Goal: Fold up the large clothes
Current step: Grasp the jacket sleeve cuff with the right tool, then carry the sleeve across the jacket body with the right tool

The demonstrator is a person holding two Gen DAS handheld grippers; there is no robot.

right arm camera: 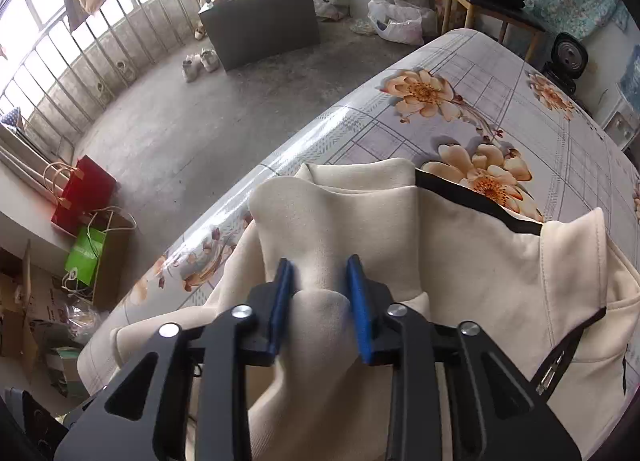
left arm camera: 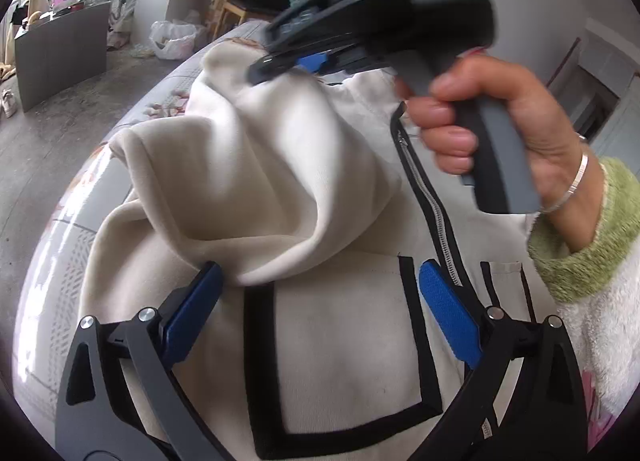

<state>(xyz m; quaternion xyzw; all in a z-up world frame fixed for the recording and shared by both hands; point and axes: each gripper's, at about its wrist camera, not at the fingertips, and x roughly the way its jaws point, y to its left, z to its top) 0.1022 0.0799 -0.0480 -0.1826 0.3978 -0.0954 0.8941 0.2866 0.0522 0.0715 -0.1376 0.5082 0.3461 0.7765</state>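
Floral tablecloth point(right arm camera: 500, 73), concrete floor point(right arm camera: 180, 133)

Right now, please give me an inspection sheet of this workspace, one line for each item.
Surface: floral tablecloth, glossy.
Job's things: cream jacket with black trim and zipper, partly bunched.
Clutter: nothing seen on the table.
Grippers: right gripper pinches a fold of the jacket; left gripper open over the jacket, gripping nothing.
Cables: nothing seen.
Surroundings: red bag, green bag, shoes, wooden chair.
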